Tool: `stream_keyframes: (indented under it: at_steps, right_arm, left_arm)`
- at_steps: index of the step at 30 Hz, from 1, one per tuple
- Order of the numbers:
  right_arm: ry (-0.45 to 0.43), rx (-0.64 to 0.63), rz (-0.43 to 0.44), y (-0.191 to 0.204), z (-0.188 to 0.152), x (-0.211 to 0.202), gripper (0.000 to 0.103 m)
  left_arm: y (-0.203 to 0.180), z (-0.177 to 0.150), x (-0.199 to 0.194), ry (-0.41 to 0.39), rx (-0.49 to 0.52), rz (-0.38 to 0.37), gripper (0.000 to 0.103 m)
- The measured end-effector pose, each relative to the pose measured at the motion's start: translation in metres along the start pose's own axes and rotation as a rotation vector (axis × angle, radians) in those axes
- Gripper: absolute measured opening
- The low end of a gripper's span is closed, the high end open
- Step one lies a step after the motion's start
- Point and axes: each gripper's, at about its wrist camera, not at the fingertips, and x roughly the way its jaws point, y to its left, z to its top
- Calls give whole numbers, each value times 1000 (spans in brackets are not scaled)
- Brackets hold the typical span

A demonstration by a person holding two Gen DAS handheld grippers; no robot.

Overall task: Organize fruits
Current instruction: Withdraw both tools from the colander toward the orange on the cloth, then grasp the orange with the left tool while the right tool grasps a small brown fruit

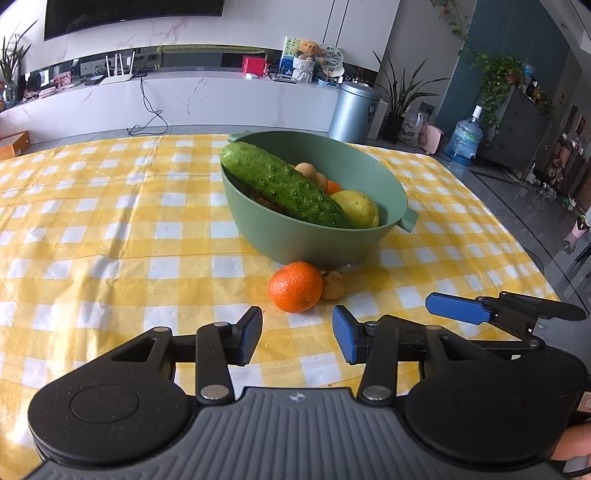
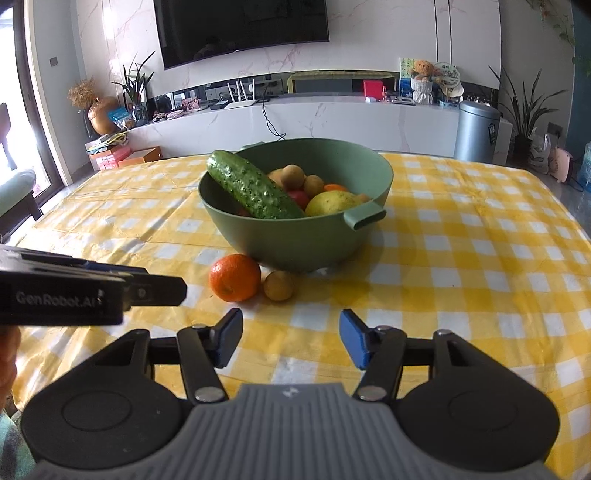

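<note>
While both grippers, left [image 1: 297, 332] and right [image 2: 291, 334], hang released with nothing between them, an orange [image 1: 294, 286] sits touching the bowl [image 1: 314, 236].

Marble wall [image 2: 369, 44], mounted television [image 2: 240, 26], white console [image 1: 184, 99], daylight

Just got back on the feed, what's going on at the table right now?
A person holds a gripper in each hand above a yellow checked tablecloth. Both the left gripper and the right gripper are open and empty. A green bowl already holds a cucumber, a lemon and some small round fruits. An orange and a small brownish-yellow fruit sit on the cloth just in front of the bowl, not yet picked up.
</note>
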Motion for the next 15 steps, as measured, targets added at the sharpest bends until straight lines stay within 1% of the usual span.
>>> stream_keyframes:
  at_steps: [1, 3, 6, 9, 10, 12, 15]
  right_arm:
    - [4, 3, 2, 0, 1, 3, 55]
    - [13, 3, 4, 0, 2, 9, 49]
    - [18, -4, 8, 0, 6, 19, 44]
    - [20, -9, -5, 0, 8, 28, 43]
    - [22, -8, -9, -1, 9, 31, 43]
    - [25, -2, -13, -2, 9, 36, 43]
    - [25, -8, -16, -2, 10, 44, 43]
  left_arm:
    - [1, 1, 4, 1, -5, -2, 52]
    - [3, 2, 10, 7, -24, -10, 52]
    - [8, 6, 19, 13, -64, -23, 52]
    - [13, 8, 29, 15, -108, -43, 52]
    - [14, 8, 33, 16, -121, -43, 53]
    - [17, 8, 41, 20, -145, -35, 57]
    - [19, 8, 50, 34, -168, -29, 57]
